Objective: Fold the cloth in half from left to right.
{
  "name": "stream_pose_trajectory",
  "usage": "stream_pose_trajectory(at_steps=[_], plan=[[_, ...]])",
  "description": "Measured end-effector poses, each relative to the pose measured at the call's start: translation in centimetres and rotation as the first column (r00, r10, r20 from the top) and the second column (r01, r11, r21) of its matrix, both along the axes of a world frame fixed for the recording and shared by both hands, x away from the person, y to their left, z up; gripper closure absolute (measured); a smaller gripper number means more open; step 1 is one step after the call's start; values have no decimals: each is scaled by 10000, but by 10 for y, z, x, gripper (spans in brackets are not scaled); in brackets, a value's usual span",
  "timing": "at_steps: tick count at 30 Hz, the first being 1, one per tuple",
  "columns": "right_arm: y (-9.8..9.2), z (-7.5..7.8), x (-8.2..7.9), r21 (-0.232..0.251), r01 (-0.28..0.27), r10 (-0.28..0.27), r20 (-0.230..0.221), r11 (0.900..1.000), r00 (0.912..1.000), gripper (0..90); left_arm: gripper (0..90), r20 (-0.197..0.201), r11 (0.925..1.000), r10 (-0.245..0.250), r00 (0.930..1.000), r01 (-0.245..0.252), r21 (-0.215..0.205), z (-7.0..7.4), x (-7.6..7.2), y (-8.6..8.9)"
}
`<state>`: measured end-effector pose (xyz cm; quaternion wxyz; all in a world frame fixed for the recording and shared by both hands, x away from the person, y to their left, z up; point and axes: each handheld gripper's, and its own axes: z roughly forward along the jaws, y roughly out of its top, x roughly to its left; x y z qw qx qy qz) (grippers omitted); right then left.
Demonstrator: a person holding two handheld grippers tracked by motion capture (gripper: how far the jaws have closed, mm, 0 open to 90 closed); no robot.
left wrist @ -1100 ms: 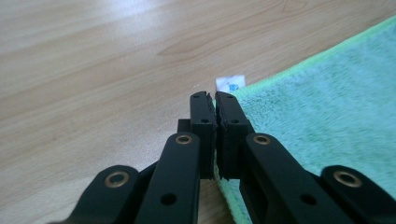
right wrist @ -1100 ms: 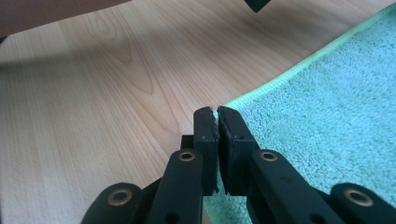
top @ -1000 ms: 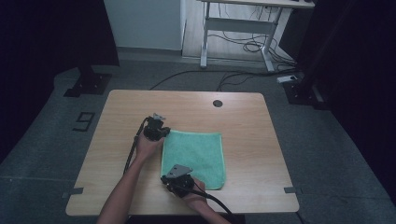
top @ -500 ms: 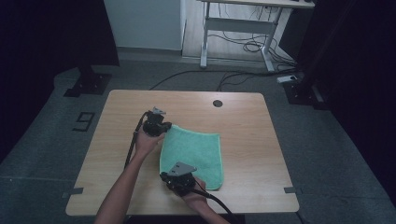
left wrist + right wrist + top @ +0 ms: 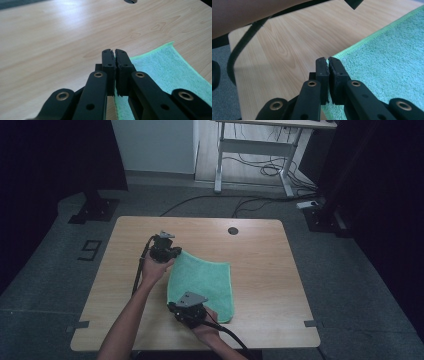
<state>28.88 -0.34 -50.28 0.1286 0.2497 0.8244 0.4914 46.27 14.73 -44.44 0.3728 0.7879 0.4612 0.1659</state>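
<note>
Green cloth point(image 5: 202, 282) lies mid-surface point(image 5: 260, 270), L gripper point(image 5: 115, 60) & R gripper point(image 5: 327, 65) fingers pinched shut on its two left corners; high view shows that edge lifted.

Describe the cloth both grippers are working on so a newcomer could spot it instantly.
On the wooden table, look just right of centre, toward the near edge. The green cloth lies there, its left corners pinched by the left gripper and right gripper. It is the table's one soft, fuzzy, coloured thing.
</note>
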Motion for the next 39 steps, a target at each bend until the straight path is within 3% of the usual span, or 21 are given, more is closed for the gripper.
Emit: stream_pose_trajectory(at_steps=[2,5,12,17,22,26,29,33,39], plan=[[2,10,1,125,-95,93,121,9999,9999,856,869,115,9999,-60,9999,61,-90,12,-1,2],[3,20,1,339,-167,161,177,9993,9997,856,868,257,9998,-67,9996,62,197,21,-2,0],[-1,3,0,486,-155,176,-430,9987,9989,855,866,-114,9997,-21,9999,24,240,6,-2,-2],[1,0,-1,549,-167,191,-437,9984,9989,856,867,-209,9998,27,9998,-23,201,1,0,-2],[5,6,1,795,-227,268,-511,9966,9983,857,867,-108,9998,97,9999,-96,173,10,-1,5],[11,20,-3,1015,-357,380,-210,9942,9991,857,867,54,9997,207,9998,-208,115,21,-3,11],[10,18,-6,849,-321,326,-45,9959,9995,857,867,-40,9997,172,9998,-171,179,17,-4,9],[9,12,-6,821,-252,269,-197,9963,9994,857,867,-187,9996,157,9997,-153,233,8,-4,5],[21,21,-5,944,-460,462,5,9945,9989,858,868,106,9991,420,9991,-421,60,24,-6,21]])
